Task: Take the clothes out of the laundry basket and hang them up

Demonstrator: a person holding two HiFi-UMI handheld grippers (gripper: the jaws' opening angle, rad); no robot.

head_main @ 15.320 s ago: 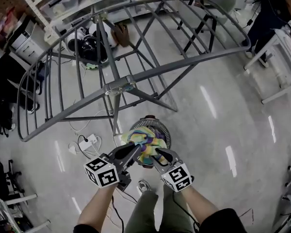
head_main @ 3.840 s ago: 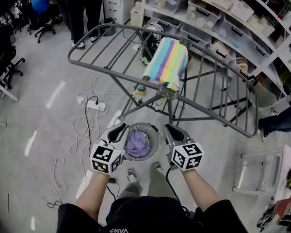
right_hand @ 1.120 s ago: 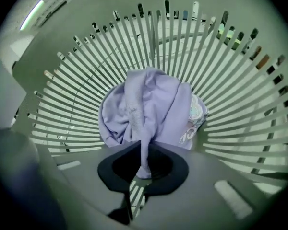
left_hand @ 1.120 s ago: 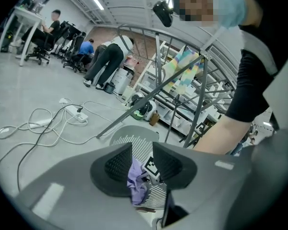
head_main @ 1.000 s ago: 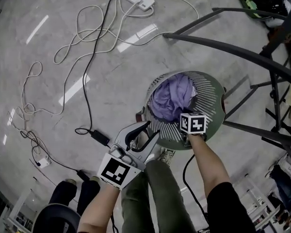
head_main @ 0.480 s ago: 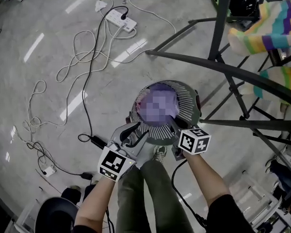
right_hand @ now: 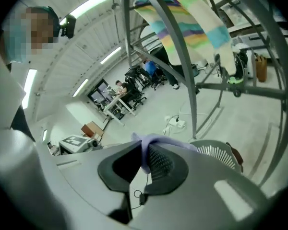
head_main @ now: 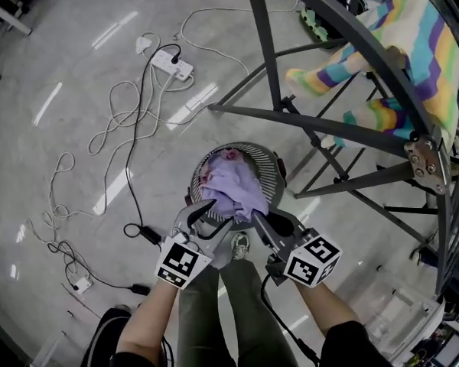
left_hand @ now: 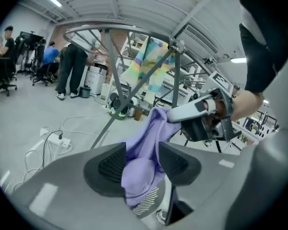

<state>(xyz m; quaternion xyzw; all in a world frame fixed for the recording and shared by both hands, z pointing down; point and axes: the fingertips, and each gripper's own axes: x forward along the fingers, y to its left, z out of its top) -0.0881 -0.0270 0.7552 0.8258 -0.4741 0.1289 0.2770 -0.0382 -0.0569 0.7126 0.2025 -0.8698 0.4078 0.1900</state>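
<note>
1. Head view: the right gripper (head_main: 258,220), clamped on the purple garment (head_main: 233,188), has lifted it clear of the laundry basket (head_main: 271,168), where it lay a second ago.
2. The left gripper (head_main: 202,211) has just been opening its jaws; they stand apart, with cloth hanging between them.
3. Hanging the garment on the drying rack (head_main: 329,121), far right, likely comes next.

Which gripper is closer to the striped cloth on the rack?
Right. The striped cloth hangs up at the person's right; the right gripper, shut on the purple garment, is on that side, the left gripper, jaws just opened around the garment, farther off.
</note>
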